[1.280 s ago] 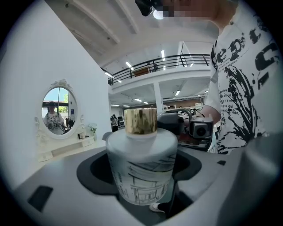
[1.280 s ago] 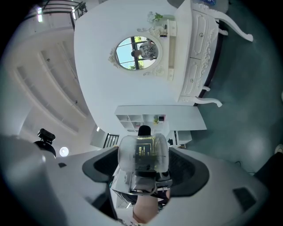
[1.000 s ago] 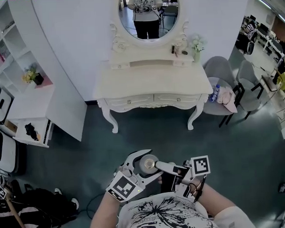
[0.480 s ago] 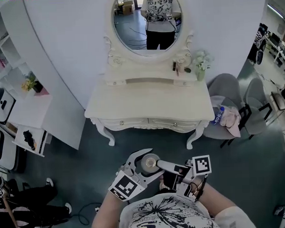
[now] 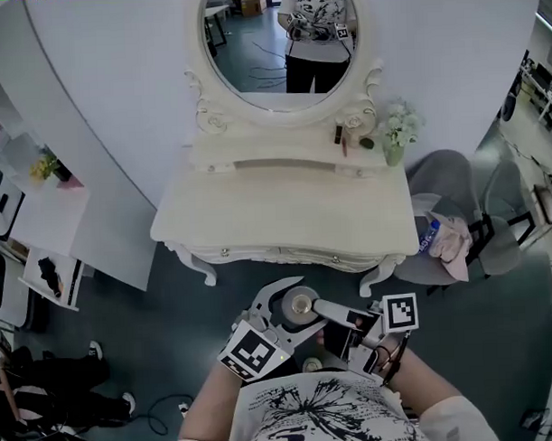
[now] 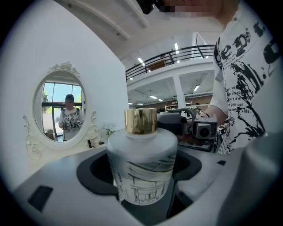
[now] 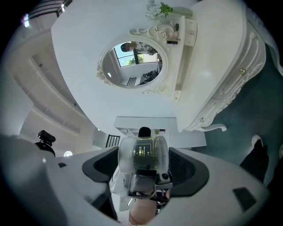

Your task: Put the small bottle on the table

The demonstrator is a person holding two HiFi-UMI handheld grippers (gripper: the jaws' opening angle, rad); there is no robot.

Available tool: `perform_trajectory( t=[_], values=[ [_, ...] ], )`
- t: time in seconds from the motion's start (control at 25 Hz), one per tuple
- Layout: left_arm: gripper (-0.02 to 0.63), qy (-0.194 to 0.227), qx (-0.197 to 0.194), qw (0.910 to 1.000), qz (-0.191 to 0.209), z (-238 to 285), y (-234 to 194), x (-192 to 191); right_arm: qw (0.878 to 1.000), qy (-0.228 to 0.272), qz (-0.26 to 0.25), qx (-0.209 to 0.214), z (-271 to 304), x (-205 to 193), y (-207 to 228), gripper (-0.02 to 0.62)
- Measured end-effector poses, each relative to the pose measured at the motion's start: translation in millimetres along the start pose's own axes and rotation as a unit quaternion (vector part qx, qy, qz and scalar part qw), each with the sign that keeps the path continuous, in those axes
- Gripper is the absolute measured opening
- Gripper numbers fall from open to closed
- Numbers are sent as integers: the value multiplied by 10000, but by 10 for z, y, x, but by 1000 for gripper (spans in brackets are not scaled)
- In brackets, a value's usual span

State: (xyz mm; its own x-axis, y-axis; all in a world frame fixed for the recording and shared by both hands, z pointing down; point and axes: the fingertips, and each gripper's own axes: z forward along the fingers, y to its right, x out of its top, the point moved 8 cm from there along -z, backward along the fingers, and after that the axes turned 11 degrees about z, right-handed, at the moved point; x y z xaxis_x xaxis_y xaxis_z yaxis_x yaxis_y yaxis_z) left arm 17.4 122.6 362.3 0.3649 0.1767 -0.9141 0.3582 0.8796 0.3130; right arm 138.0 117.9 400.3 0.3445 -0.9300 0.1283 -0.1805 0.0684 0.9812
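The left hand-held gripper (image 5: 294, 306) is clamped on a frosted bottle (image 6: 140, 164) with a gold cap (image 6: 140, 120), held upright. Just to its right, the right hand-held gripper (image 5: 330, 329) is closed on the small bottle (image 7: 142, 155), clear with a black cap. Both are close to the person's chest, over the floor (image 5: 162, 327) in front of the white desk (image 5: 285, 226).

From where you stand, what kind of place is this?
Probably a mock dressing corner inside a large hall: a white dressing table with an oval mirror, grey chairs beside it, and a railed mezzanine with ceiling lights beyond.
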Motion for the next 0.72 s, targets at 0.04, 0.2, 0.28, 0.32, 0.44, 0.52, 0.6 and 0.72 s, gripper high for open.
perform_trajectory(
  t=[0.04,0.2,0.28,0.32,0.44,0.52,0.6,0.72],
  values=[
    [350,0,-10,10000,-15,48,-85,-38,10000,29,11,-8,36,91,14,362],
    [350,42,-128,9999,-36,217,-505,-225,9999,119,-7,-48,247,502,77,362],
    [350,64,-223,9997,-21,282,-761,-318,9998,199,-16,-31,400,713,94,362],
    [350,70,-271,9996,-17,309,-887,-365,9997,236,-5,-28,479,812,103,362],
    [350,116,-402,9991,-2,398,-1280,-502,9994,328,-8,-60,719,1126,112,362],
    [350,153,-486,9987,3,455,-1564,-585,9992,388,-39,-68,891,1351,106,362],
    [350,167,-571,9982,1,493,-1858,-660,9990,440,-32,-53,1084,1568,95,362],
    [350,164,-710,9973,10,550,-2274,-754,9986,529,14,-36,1352,1867,72,362]
  ],
)
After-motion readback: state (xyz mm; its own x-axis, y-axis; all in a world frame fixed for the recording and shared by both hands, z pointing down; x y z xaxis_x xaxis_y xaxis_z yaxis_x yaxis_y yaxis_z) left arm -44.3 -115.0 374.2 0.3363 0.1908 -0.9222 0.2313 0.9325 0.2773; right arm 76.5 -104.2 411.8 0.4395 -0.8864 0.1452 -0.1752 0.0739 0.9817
